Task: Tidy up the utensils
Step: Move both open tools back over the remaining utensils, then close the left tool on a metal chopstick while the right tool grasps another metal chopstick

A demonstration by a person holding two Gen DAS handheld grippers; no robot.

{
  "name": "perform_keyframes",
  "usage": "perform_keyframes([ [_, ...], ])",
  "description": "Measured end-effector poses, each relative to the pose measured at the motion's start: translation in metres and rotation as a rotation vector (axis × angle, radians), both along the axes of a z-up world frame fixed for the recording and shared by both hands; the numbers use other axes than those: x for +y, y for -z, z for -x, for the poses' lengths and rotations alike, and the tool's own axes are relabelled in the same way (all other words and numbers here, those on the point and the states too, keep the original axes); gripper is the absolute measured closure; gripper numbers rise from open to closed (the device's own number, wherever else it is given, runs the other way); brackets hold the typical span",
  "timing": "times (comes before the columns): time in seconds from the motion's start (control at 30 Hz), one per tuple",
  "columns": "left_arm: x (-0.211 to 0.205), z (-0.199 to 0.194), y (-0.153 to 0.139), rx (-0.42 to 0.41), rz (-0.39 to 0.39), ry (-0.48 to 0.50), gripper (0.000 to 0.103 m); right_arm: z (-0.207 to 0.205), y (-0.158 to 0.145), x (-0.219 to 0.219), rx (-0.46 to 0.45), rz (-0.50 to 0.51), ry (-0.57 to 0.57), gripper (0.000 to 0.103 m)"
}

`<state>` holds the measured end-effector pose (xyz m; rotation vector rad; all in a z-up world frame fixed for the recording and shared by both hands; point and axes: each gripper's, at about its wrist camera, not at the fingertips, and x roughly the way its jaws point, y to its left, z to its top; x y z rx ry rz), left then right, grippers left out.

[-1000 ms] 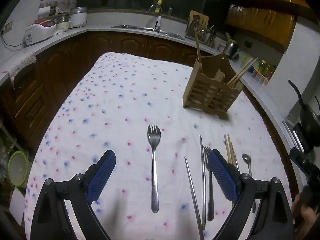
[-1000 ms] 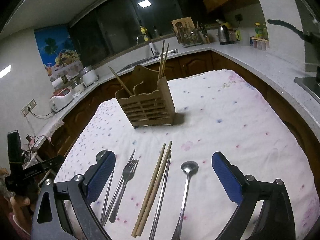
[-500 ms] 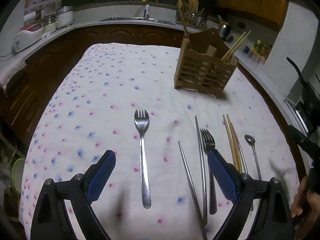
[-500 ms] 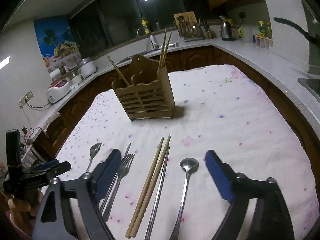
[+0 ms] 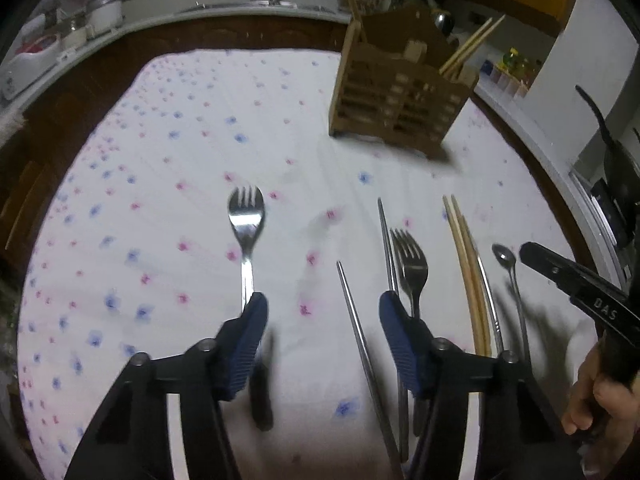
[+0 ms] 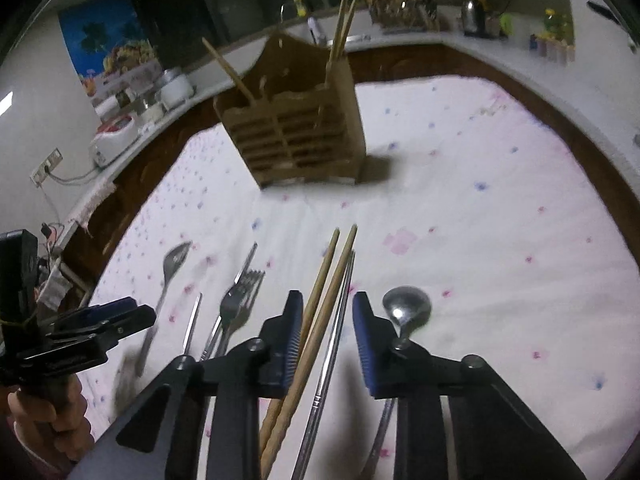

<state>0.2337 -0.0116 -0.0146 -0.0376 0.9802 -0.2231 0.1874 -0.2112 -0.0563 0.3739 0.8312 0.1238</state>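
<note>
Short of the wooden caddy [image 6: 294,136], the closing right tongs [image 6: 326,330] are best centred on the wooden chopsticks [image 6: 320,300] between them, while the left tongs [image 5: 320,320] are closing beside the lone fork [image 5: 246,224].

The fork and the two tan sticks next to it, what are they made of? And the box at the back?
Fork: looks like shiny metal, probably steel; it glints in the light.
Tan sticks: chopsticks, apparently wood or bamboo; dull and pale brown, with no shine.
Box: a slatted utensil holder, seemingly unpainted wood; matte and brown.
</note>
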Motion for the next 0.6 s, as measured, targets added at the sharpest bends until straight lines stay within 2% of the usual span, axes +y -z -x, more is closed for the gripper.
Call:
perform_keyframes([
  [0.2,-0.011,-0.02,0.016,0.051,-0.01,0.017,0.052,-0.019,0.021,0.004,0.072,0.006,-0.019,0.084],
  [0.37,-0.019,-0.031,0.029,0.097,-0.032,0.041,0.067,-0.034,0.036,0.008,0.126,0.036,-0.034,0.089],
  [0.6,-0.028,-0.046,0.033,0.09,-0.07,0.075,0.068,-0.051,0.038,0.004,0.137,0.058,-0.037,0.094],
])
